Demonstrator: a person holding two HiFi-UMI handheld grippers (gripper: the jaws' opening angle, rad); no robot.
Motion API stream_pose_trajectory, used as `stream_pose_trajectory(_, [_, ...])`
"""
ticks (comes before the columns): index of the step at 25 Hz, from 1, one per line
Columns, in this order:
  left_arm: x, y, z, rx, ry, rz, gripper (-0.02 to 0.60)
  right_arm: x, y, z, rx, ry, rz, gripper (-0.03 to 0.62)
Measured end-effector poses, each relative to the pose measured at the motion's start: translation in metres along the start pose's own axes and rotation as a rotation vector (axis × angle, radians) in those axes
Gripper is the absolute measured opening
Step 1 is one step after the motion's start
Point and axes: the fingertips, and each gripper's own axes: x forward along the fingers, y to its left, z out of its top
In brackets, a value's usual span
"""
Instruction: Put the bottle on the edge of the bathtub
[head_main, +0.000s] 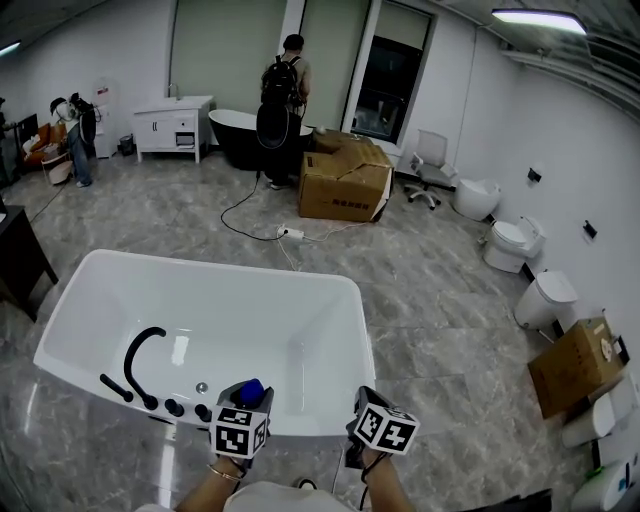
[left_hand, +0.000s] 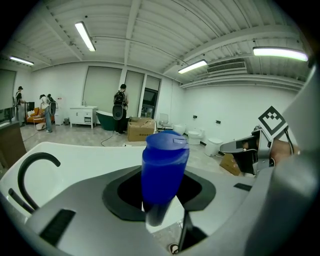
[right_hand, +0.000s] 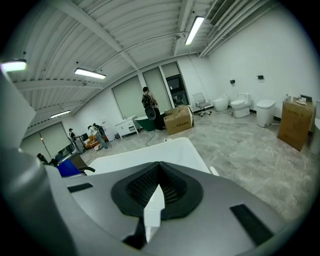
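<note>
A blue bottle (head_main: 251, 389) with a flip cap stands upright between the jaws of my left gripper (head_main: 244, 408), just over the near rim of the white bathtub (head_main: 330, 282). In the left gripper view the bottle (left_hand: 164, 165) fills the gap of the left gripper (left_hand: 160, 186), which is shut on its lower body. My right gripper (head_main: 368, 402) hangs to the right of it, near the tub's near right corner. In its own view the right gripper (right_hand: 159, 172) is shut with nothing in it. The bottle (right_hand: 67, 168) shows at that view's left, and the bathtub (right_hand: 170, 152) lies ahead.
A black curved faucet (head_main: 140, 358) and knobs sit on the tub's near left rim. A dark table (head_main: 20, 262) stands at the left. Toilets (head_main: 515, 243) and a cardboard box (head_main: 575, 365) line the right wall. Farther back are a large box (head_main: 345, 182), a floor cable (head_main: 258, 225) and a person (head_main: 284, 100).
</note>
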Motion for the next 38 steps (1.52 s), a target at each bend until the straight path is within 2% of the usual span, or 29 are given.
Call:
stream_pose_trajectory(3, [0.003, -0.004, 0.001, -0.009, -0.009, 0.010, 0.160, 0.006, -0.003, 0.000, -0.022, 0.014, 0.013, 0.026])
stream_pose_trajectory(13, [0.005, -0.002, -0.020, -0.026, 0.039, 0.060, 0.160, 0.021, 0.007, -0.017, -0.046, 0.081, 0.075, 0.026])
stream_pose_trajectory(25, [0.000, -0.002, -0.036, -0.024, 0.062, 0.122, 0.160, 0.043, 0.019, -0.049, -0.032, 0.168, 0.136, 0.026])
stream_pose_trajectory(30, [-0.002, -0.001, -0.047, -0.007, 0.056, 0.140, 0.160, 0.054, 0.025, -0.068, -0.017, 0.190, 0.144, 0.026])
stream_pose_trajectory(35, [-0.002, -0.002, -0.064, -0.011, 0.077, 0.141, 0.160, 0.059, 0.023, -0.088, 0.014, 0.216, 0.142, 0.026])
stream_pose_trajectory(38, [-0.002, 0.000, -0.069, -0.022, 0.061, 0.139, 0.160, 0.064, 0.021, -0.099, 0.019, 0.235, 0.135, 0.025])
